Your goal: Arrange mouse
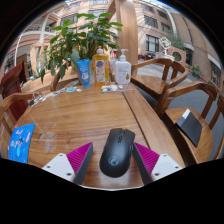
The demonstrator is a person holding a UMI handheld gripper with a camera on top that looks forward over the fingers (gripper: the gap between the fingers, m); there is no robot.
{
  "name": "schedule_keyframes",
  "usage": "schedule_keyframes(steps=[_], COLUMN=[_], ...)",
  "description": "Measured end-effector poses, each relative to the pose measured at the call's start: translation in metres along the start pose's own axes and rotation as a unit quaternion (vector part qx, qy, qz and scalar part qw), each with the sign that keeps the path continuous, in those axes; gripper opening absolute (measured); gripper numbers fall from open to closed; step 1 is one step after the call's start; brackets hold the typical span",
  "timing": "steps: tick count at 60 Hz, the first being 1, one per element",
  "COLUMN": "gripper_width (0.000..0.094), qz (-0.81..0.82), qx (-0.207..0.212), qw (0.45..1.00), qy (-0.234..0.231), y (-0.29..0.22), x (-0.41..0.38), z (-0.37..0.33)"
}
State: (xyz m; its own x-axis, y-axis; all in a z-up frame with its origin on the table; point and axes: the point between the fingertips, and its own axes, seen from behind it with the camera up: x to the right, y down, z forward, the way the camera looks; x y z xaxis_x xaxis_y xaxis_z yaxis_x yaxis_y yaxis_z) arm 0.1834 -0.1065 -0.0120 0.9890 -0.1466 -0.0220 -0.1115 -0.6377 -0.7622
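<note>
Two fingers of your gripper (117, 160) stand spread, with the black mouse (117, 151) lying between them on the near edge of the wooden table (85, 115), a gap at either side. Far left sits a blue packet (20, 142); far beyond are a potted plant (80, 45) and bottles (110, 70), and a wooden chair (190, 110) stands right.

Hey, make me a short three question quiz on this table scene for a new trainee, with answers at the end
1. True or false: both fingers of the gripper press on the black mouse.
2. What stands at the far end of the wooden table? A) a potted plant and bottles B) a laptop C) a stack of plates
3. Fill in: the mouse lies ___ the two fingers.

Key: 1 false, there are gaps at either side; 2 A; 3 between.
</note>
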Motion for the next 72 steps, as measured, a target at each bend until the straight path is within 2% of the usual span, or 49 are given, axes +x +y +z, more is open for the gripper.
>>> schedule_keyframes(steps=[6, 11, 23, 34, 39, 45, 54, 59, 62, 65, 72], gripper_width=[0.0673, 0.0505, 0.0379, 0.0360, 0.0360, 0.0360, 0.0359, 0.0359, 0.0359, 0.0358, 0.0357], qz=[-0.010, -0.007, -0.011, -0.010, -0.011, 0.000, 0.001, -0.015, -0.025, -0.033, -0.061], qx=[0.001, 0.001, 0.013, 0.016, 0.057, 0.130, 0.234, 0.258, 0.261, 0.243, 0.169], qw=[1.000, 1.000, 0.999, 0.999, 0.996, 0.989, 0.972, 0.966, 0.963, 0.966, 0.974], qy=[0.021, 0.022, 0.034, 0.046, 0.062, 0.071, 0.008, -0.034, -0.060, -0.084, -0.140], y=[-0.008, -0.013, -0.016, -0.026, -0.061, -0.129, -0.210, -0.225, -0.211, -0.213, -0.149], x=[0.000, -0.005, -0.005, 0.001, 0.005, -0.002, -0.080, -0.136, -0.181, -0.214, -0.295], z=[0.013, 0.019, 0.020, 0.007, -0.021, -0.070, -0.159, -0.188, -0.196, -0.184, -0.155])
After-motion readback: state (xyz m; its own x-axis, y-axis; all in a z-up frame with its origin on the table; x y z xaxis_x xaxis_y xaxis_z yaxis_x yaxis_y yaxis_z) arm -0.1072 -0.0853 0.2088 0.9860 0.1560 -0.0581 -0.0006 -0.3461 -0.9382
